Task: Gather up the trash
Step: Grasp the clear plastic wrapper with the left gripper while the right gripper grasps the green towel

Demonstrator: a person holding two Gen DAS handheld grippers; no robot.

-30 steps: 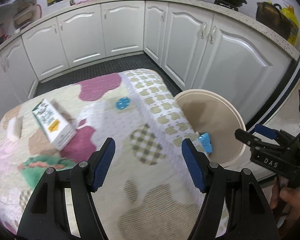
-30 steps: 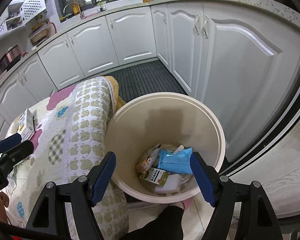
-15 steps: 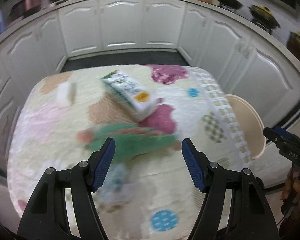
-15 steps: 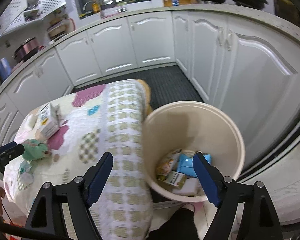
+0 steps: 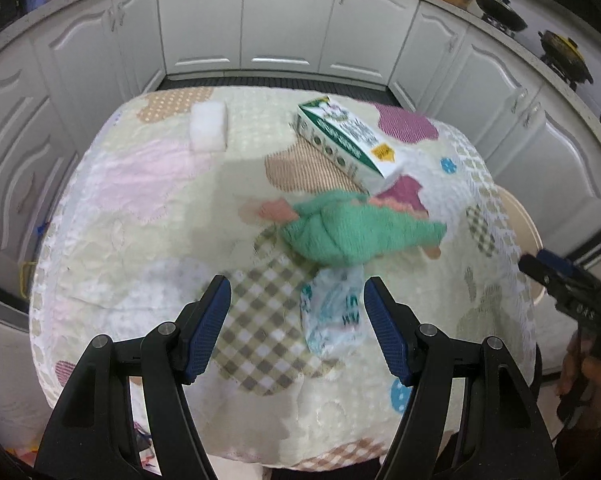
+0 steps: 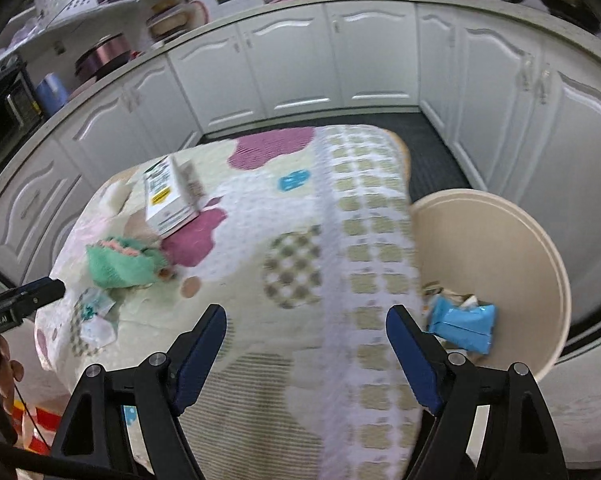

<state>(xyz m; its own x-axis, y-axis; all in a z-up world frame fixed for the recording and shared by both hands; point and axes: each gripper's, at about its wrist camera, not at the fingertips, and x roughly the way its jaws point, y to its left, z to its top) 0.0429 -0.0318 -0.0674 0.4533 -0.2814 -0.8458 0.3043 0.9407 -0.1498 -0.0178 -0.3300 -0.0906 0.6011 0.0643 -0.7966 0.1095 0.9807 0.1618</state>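
My left gripper (image 5: 298,318) hangs open over the quilted table (image 5: 140,208). A crumpled white-and-teal wrapper (image 5: 332,316) lies below it, nearer the right finger, with neither pad touching it. Just beyond are a green knitted cloth (image 5: 352,232) and a green-and-white carton (image 5: 348,144). My right gripper (image 6: 306,344) is open and holds nothing, over the table's right edge. Right of it stands the cream bin (image 6: 540,264), with a blue packet (image 6: 460,324) inside. The right wrist view also shows the carton (image 6: 168,196), the cloth (image 6: 120,264) and the wrapper (image 6: 92,316).
A white block (image 5: 208,132) lies at the table's far left. White cabinets (image 5: 280,28) ring the room behind a dark floor mat (image 6: 432,144). The bin's rim (image 5: 520,220) peeks past the table's right edge. A hand (image 5: 580,372) holds the right gripper there.
The left gripper swung away from the bin side to over the table, bringing the wrapper and green cloth into view. The right gripper moved left from above the bin to the table's edge.
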